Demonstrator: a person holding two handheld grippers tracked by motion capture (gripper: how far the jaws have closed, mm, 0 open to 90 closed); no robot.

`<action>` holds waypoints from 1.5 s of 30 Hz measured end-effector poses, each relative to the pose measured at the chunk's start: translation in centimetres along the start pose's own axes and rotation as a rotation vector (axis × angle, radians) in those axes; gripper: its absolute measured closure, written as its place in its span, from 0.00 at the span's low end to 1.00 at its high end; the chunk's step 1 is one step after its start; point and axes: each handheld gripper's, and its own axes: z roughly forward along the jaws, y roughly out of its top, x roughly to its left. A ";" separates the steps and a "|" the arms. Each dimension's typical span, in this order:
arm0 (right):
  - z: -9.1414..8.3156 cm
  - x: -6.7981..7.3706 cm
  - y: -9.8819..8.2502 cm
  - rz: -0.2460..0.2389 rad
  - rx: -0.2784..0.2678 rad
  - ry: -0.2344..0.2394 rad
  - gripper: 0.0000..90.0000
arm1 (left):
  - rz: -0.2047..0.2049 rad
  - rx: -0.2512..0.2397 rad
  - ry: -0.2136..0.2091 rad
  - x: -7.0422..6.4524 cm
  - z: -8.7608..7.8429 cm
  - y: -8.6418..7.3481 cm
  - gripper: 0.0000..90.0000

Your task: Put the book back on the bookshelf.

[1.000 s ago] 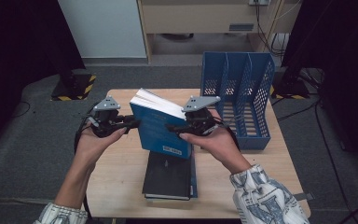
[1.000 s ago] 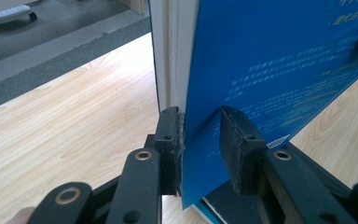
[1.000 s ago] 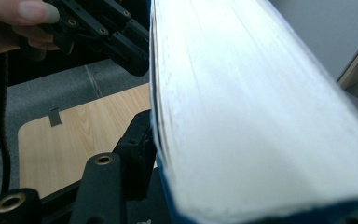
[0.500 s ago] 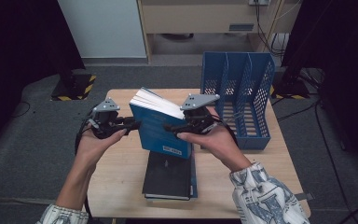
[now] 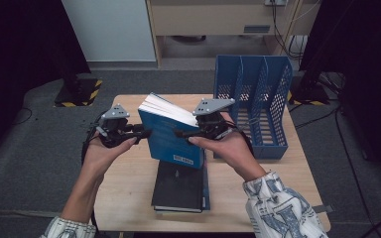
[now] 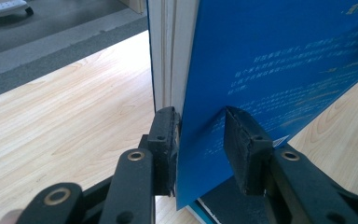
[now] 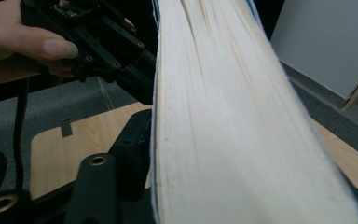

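You hold the blue book (image 5: pixel 171 136) upright and tilted at the centre of the high view, above the wooden table (image 5: pixel 129 188), its white page edge facing up and toward the top of the frame. It stands just above a dark book (image 5: pixel 178 186) that lies flat on the table in the lower middle.

Left gripper (image 5: pixel 141 133): at the book's left edge in the high view. In the left gripper view one pad presses the page block; the other pad (image 6: pixel 242 140) stands a little off the blue cover. Its jaws have just been opening, narrow gap, the book's corner between them. The hold looks loosened, not clamped.

Right gripper (image 5: pixel 183 133): at the book's right edge, centre of frame. In the right gripper view the page block (image 7: pixel 223 130) rises between the jaws; one jaw lies against its left side, the other is hidden behind the pages. Its jaws have just been closing on the book.

A blue file rack (image 5: pixel 255 104) stands upright at the table's upper right, near the right hand (image 5: pixel 228 148), apart from the book.
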 end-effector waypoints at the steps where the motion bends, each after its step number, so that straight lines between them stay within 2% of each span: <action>1: 0.0 0.0 0.0 -0.001 -0.001 -0.001 0.58 | -0.001 0.002 0.000 0.0 0.1 -0.1 0.71; 7: 0.0 -0.2 0.0 -0.009 0.002 0.000 0.63 | -0.013 0.005 0.014 0.2 0.2 -0.9 0.70; 10: 0.0 -0.4 -0.1 -0.005 -0.007 0.001 0.64 | -0.030 0.005 0.022 0.4 0.2 -1.9 0.69; 12: 0.0 -0.4 -0.1 -0.006 -0.007 0.001 0.65 | -0.036 0.018 0.042 0.5 0.3 -2.8 0.68; 15: 0.0 -0.4 -0.1 -0.009 -0.006 0.006 0.66 | -0.064 0.014 0.058 0.5 0.7 -4.7 0.67; 18: 0.0 -0.5 -0.1 -0.007 -0.005 0.006 0.66 | -0.066 0.032 0.088 0.2 1.6 -6.8 0.65; 21: 0.0 -0.6 0.0 0.001 -0.002 0.006 0.66 | -0.104 0.038 0.088 0.4 2.4 -8.8 0.61; 26: 0.0 -0.7 0.1 0.007 0.004 -0.003 0.67 | -0.135 0.086 0.110 0.9 3.5 -11.7 0.58; 30: 0.1 -0.9 0.2 0.024 0.010 -0.013 0.67 | -0.190 0.099 0.113 1.3 4.4 -14.2 0.56; 32: 0.2 -1.0 0.3 0.032 0.014 -0.022 0.67 | -0.196 0.104 0.141 1.7 4.6 -15.2 0.54; 35: 0.3 -1.2 0.4 0.044 0.017 -0.029 0.67 | -0.176 0.109 0.225 2.6 4.3 -15.9 0.55; 36: 0.4 -1.4 0.5 0.047 0.020 -0.030 0.67 | -0.182 0.110 0.236 2.8 4.3 -16.1 0.52; 37: 0.4 -1.4 0.5 0.052 0.020 -0.033 0.67 | -0.209 0.116 0.243 3.1 4.3 -16.5 0.48; 39: 0.5 -1.6 0.7 0.064 0.026 -0.034 0.67 | -0.228 0.142 0.238 3.5 4.4 -17.0 0.42; 42: 0.7 -1.9 0.9 0.095 0.028 -0.044 0.68 | -0.229 0.176 0.259 3.7 4.8 -17.4 0.32; 45: 0.9 -2.2 1.1 0.124 0.028 -0.051 0.68 | -0.223 0.195 0.252 3.7 5.1 -17.5 0.20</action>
